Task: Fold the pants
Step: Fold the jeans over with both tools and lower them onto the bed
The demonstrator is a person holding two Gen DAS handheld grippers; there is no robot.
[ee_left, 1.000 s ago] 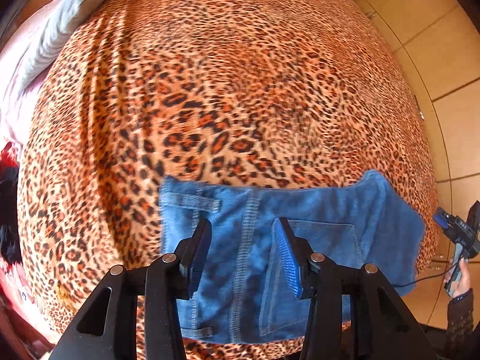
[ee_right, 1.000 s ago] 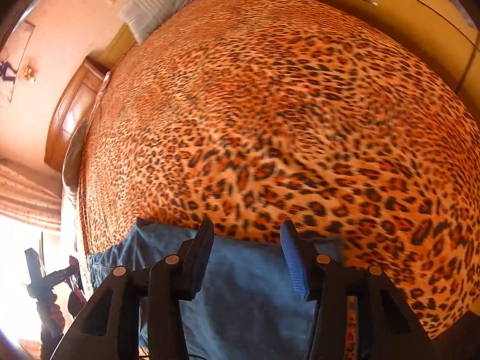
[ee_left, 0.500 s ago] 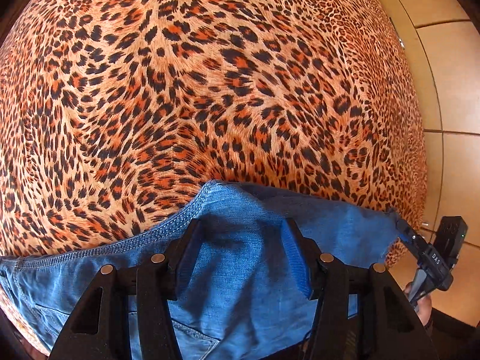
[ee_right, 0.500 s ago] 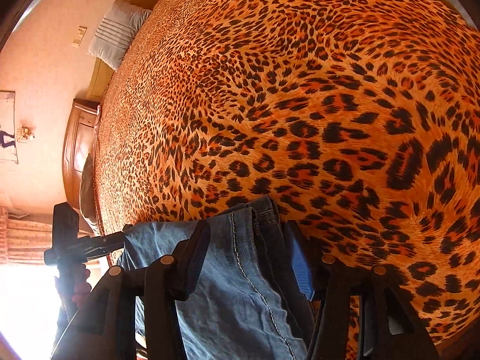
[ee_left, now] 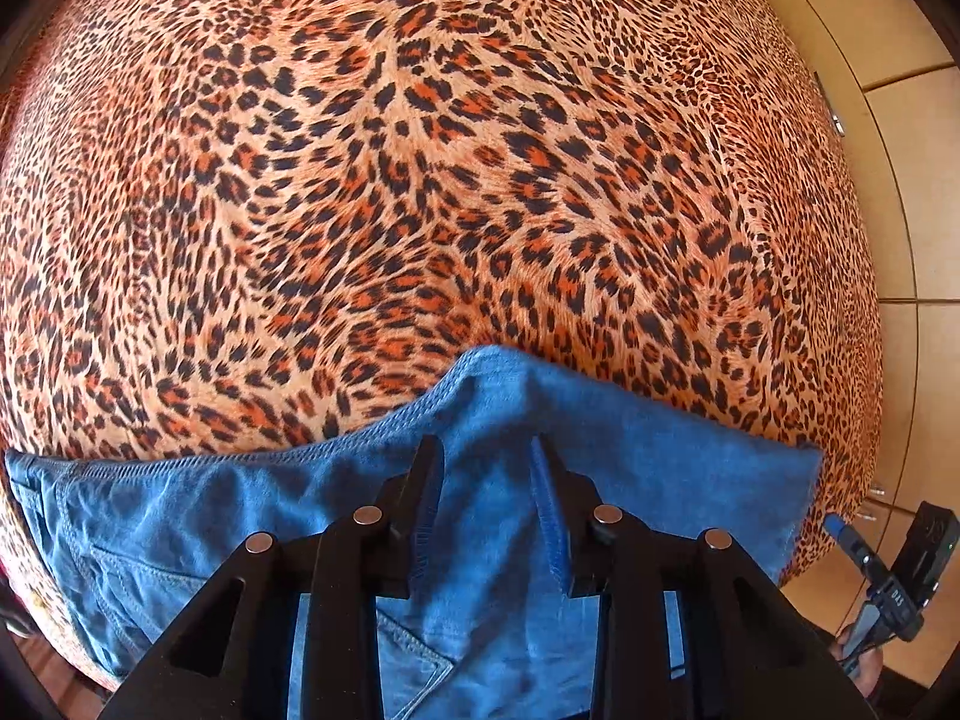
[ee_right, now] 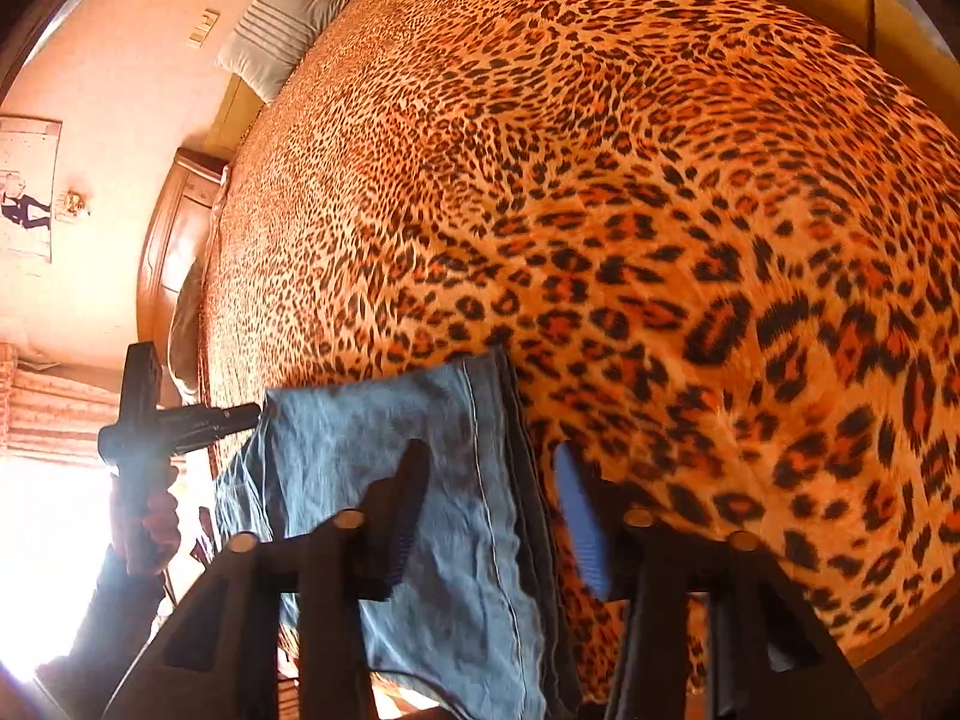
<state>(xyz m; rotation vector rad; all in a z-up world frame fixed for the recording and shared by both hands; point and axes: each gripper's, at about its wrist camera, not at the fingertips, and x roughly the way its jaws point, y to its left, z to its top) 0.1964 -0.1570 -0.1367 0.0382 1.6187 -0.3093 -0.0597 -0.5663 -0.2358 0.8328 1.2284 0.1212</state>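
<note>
Looking at blue denim jeans (ee_left: 600,468) folded at the bed's (ee_left: 420,180) near edge. Left gripper (ee_left: 486,450) and right gripper (ee_right: 489,456) both hover over them, fingers spread, pinching nothing. Denim's heavy, floppy, so I'd grab the stitched seams.

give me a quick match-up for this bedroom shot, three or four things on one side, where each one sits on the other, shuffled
Things:
1. jeans
2. pillow
3. leopard-print bedspread
4. wooden nightstand

Places:
A. covering the whole bed
B. at the far head of the bed
C. on the near edge of the bed, at the fingers of both hand-held grippers
D. beside the bed, against the wall

Pairs: 1-C, 2-B, 3-A, 4-D
</note>
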